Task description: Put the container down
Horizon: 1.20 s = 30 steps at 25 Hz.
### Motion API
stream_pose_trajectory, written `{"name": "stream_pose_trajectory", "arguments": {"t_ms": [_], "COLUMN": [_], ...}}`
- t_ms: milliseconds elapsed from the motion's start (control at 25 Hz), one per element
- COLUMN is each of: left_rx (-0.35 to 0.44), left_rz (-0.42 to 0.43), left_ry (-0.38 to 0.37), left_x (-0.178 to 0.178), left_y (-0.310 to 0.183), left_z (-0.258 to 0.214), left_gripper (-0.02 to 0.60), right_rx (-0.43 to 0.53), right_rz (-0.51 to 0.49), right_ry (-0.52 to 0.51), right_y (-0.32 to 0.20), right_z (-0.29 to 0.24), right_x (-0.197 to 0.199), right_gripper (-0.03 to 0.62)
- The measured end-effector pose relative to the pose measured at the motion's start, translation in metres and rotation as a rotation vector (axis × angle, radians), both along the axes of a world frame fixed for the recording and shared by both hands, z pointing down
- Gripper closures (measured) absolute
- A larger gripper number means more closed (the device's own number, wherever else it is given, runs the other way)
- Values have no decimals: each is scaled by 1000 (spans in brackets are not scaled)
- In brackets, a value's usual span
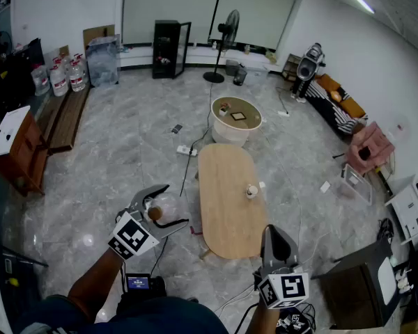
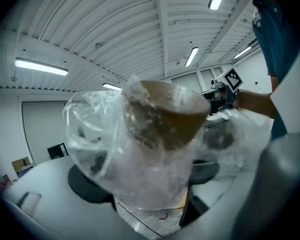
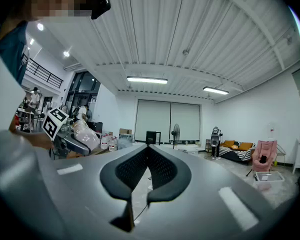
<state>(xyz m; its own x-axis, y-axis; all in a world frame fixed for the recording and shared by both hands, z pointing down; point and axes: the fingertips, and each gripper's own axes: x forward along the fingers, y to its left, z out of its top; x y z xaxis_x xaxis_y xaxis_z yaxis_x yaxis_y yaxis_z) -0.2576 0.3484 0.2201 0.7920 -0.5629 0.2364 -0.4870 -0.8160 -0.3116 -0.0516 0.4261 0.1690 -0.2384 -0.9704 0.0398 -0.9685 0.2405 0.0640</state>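
A clear plastic container (image 1: 168, 207) with a brown piece inside hangs in the air left of the oval wooden table (image 1: 223, 214). My left gripper (image 1: 161, 211) is shut on it, jaws spread wide around its sides. In the left gripper view the container (image 2: 155, 149) fills the space between the dark pads (image 2: 87, 184) and points up toward the ceiling. My right gripper (image 1: 277, 234) is shut and holds nothing, near the table's near right corner. In the right gripper view its jaws (image 3: 148, 149) meet, and the left gripper (image 3: 70, 140) with the container (image 3: 87, 134) shows at the left.
A small cup (image 1: 251, 191) stands on the wooden table. Beyond it is a round white table (image 1: 235, 117). Cables and a power strip (image 1: 187, 150) lie on the marble floor. A bench (image 1: 66, 120) and water bottles (image 1: 66, 75) are at the far left.
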Motion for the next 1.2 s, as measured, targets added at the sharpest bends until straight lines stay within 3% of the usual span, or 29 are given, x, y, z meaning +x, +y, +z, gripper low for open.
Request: {"name": "stream_pose_trajectory", "arguments": {"t_ms": [440,800,920,1040,1200], "left_rx": [-13,-18,-29,-89,-67], "left_rz": [-17,-52,-56,-43,-17], "left_ry": [6,66,73,96,108], "left_x": [-17,-68,-60,-56,-63], "left_y": [-6,-22,-41,-59,-83], "left_z": [9,15,17,17,29], "left_gripper": [178,178,178,178,178], "right_rx": [-3,15,2,-18,-21], "right_rz": [-7,-8,-2,42,73], "right_ry": [-5,-53,-48,-59,-27], "right_y": [-11,-29,-49,-63,-77], "right_z": [1,6,5,9,18], "right_x": [-10,-41,-33,-28,-33], "right_gripper": [586,583,583,583,583]}}
